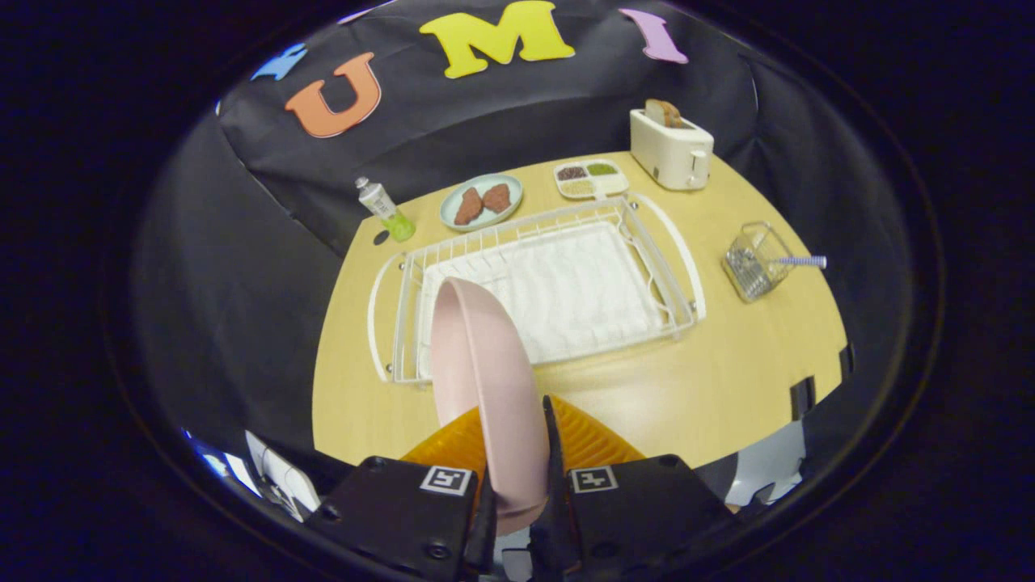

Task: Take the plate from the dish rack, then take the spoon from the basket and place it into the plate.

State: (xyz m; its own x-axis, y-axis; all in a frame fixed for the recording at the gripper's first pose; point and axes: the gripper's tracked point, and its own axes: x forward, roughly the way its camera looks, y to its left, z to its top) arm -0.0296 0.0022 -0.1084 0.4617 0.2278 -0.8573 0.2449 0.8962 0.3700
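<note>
The gripper [517, 428] is seen nearly closed, its two fingers pressed against either face of a pink plate [485, 364], which is pinched edge-on and held upright between them. The plate's lower rim is hidden between the fingers. Beyond the plate, a white dish rack [687, 267] with a white cloth in it is seen on the wooden table [728, 380]. Well off to the right, a wire basket [754, 263] stands, and a spoon [800, 262] handle is seen sticking out of it; the bowl of the spoon cannot be made out.
</note>
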